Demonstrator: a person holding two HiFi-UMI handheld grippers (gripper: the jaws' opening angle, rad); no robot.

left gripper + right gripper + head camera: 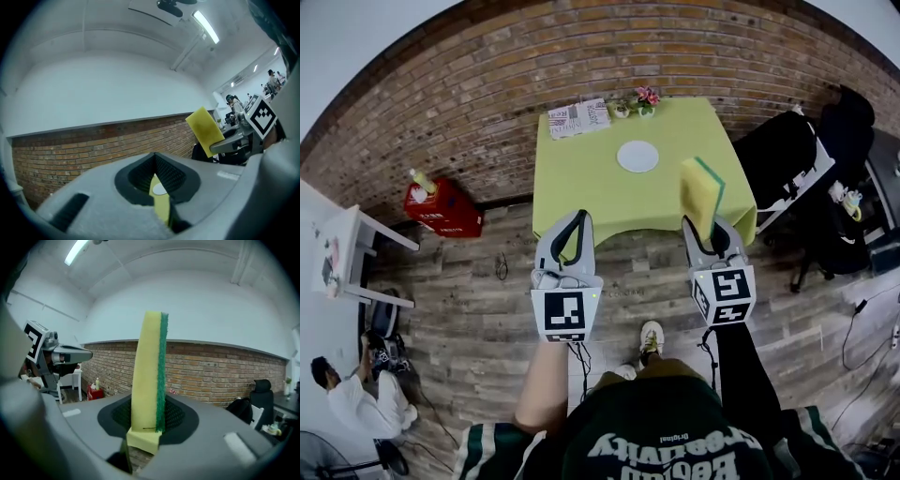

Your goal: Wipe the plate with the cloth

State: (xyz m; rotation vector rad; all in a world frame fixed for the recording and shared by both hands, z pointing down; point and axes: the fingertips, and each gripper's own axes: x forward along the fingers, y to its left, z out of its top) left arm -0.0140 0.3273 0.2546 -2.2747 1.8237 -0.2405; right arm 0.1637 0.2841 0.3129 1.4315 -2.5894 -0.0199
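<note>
The green table (581, 192) stands with its far edge against the brick wall (487, 84), its near edge open to bare wood floor (469, 309) where the person stands, well back. A red crate (442, 208) sits off its left side and a black chair (778, 150) crowds its right. On the table lie one white plate (637, 156), near the middle, one folded newspaper (578, 118) and one small flower pot (645, 97). Both grippers are held level, side by side, short of the table edge. The left gripper (578, 217) has its jaw tips together, empty. The right gripper (708, 230) clamps one yellow-green sponge (700, 192) upright.
</note>
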